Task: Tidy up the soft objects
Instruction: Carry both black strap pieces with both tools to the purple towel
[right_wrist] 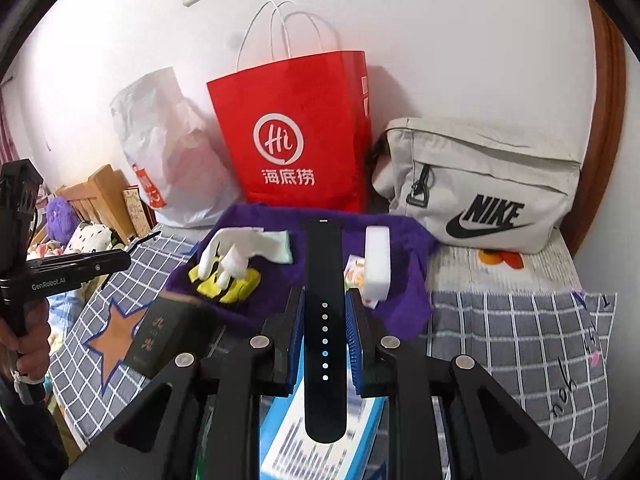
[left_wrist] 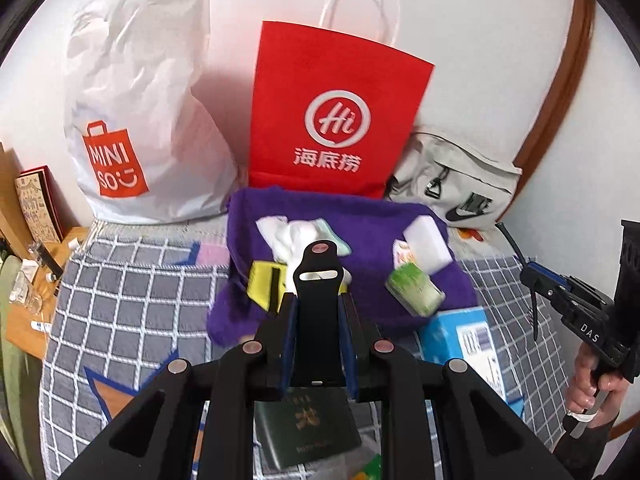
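Between the pads of the left hand-held gripper point(left_wrist: 318, 312) sits a short black watch strap piece with a slot point(left_wrist: 319, 280), clamped from both sides. Likewise, the right hand-held gripper point(right_wrist: 325, 320) is closed on a long black strap with a row of holes point(right_wrist: 325, 320), which stands up past its fingertips. Just below the left one, a dark green booklet point(left_wrist: 308, 428) lies on the checked bedspread point(left_wrist: 132, 292); beside it is a light blue box point(left_wrist: 460, 340). Farther on, a purple towel point(left_wrist: 360, 216) is spread on the bed and carries a white glove point(right_wrist: 230, 254), a yellow and black sponge point(right_wrist: 236, 284), a green packet point(left_wrist: 414, 290) and a white block point(right_wrist: 377, 262). Behind the towel, against the wall, stand a white shopping bag point(left_wrist: 140, 112), a red paper bag point(left_wrist: 336, 112) and a grey sports bag point(right_wrist: 488, 184).
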Available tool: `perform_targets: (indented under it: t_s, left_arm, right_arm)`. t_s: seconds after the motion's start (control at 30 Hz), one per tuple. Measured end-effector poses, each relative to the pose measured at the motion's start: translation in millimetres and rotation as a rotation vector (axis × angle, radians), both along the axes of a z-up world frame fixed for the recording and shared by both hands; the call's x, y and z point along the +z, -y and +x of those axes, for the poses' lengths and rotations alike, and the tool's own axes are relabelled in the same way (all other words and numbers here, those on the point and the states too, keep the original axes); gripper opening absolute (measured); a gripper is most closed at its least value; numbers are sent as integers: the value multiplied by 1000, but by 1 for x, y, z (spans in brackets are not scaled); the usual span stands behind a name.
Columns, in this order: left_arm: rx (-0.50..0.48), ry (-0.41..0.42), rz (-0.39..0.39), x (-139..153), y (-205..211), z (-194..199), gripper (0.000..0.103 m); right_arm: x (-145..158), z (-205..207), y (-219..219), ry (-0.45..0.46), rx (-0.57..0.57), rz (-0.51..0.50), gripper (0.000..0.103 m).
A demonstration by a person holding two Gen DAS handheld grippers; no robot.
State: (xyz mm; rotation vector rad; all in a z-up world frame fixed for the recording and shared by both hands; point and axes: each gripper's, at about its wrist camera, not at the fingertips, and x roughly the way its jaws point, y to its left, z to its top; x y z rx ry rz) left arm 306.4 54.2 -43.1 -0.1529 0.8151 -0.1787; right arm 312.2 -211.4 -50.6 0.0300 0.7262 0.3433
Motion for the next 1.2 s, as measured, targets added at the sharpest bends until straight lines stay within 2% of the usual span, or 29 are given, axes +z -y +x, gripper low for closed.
perform_targets:
  t_s: [0.17, 0.33, 0.63, 0.9, 1.2]
  left_arm:
    - [29, 2, 29, 5, -9, 23, 20]
    - [49, -1, 42, 3, -14, 45, 20]
    - [75, -54, -8, -22, -23, 81, 20]
    - [86, -102, -29, -54, -29, 101, 20]
    - [64, -157, -56, -81, -25, 117, 20]
  right_arm:
    - [0, 23, 1, 3, 2, -25, 20]
    - [-2, 48, 0, -10, 15, -5, 20]
    - [-30, 84, -17, -73, 57, -19, 20]
    - [-68, 100, -24, -167, 96, -42, 20]
    - [-92, 112, -31, -241, 124, -82, 20]
